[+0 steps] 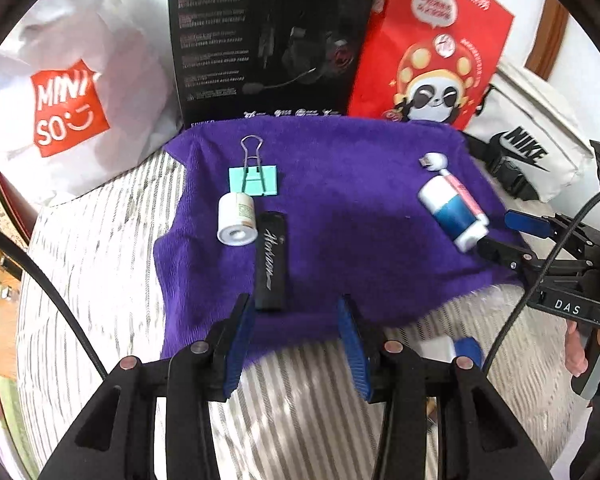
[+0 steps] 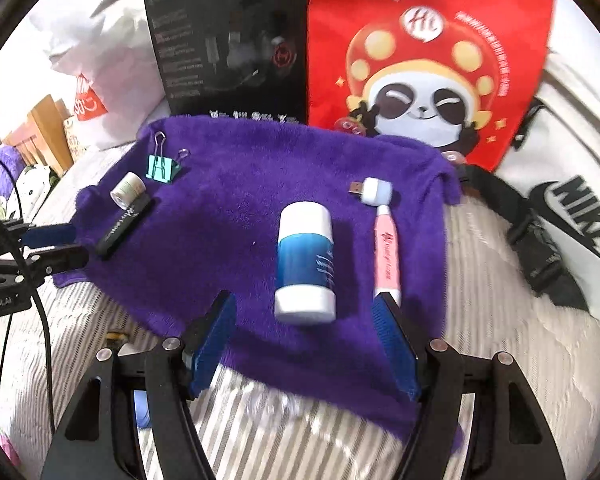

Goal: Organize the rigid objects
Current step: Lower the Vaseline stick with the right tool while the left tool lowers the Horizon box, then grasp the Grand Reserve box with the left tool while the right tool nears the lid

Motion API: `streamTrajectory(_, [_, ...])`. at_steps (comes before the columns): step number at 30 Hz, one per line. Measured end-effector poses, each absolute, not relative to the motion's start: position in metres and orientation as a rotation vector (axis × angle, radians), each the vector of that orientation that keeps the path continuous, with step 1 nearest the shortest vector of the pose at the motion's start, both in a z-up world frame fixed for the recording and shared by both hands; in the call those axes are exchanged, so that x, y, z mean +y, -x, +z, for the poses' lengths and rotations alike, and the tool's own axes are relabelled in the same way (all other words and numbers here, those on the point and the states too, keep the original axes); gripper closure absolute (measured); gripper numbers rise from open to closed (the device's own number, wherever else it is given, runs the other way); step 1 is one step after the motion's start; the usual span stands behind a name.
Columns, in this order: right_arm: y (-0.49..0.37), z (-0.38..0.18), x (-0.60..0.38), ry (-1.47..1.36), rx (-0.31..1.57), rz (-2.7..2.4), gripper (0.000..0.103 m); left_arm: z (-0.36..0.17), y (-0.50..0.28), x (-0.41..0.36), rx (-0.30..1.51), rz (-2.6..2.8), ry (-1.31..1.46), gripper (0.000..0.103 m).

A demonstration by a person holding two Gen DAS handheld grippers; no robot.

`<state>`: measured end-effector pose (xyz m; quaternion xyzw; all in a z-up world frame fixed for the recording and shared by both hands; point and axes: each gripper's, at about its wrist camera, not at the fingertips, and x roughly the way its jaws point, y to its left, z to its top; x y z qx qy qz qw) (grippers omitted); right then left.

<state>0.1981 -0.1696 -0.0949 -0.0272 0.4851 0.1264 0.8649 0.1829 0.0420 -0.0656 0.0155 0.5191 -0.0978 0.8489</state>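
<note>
A purple towel (image 1: 340,160) lies on striped bedding. On its left are a teal binder clip (image 1: 254,180), a small white bottle (image 1: 237,220) and a flat black bar (image 1: 271,260). My left gripper (image 1: 294,304) is open, and the bar's near end lies just inside its left fingertip, untouched. On the right lie a blue-and-white bottle (image 2: 306,268), a pink pen (image 2: 387,256) and a small white USB piece (image 2: 374,191). My right gripper (image 2: 304,304) is open around the bottle's near end, its pads clear of it. The pen's tip lies by the right finger (image 2: 394,344).
Behind the towel stand a white Miniso bag (image 1: 72,108), a black headset box (image 1: 268,40) and a red panda bag (image 1: 432,48). A white Nike bag (image 2: 572,216) with a black strap lies to the right. Striped bedding (image 1: 100,264) surrounds the towel.
</note>
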Motion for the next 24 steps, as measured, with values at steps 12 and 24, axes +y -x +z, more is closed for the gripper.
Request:
streamTrajectory(12, [-0.114,-0.063,-0.211,-0.030,0.993,0.219,0.033,-0.085,-0.124,0.011,1.134,-0.220,0.053,0.060])
streamTrajectory(24, [-0.061,-0.080,-0.241,-0.068,1.053,0.176,0.033,-0.111,-0.110,-0.034,1.148,-0.165,0.010,0.060])
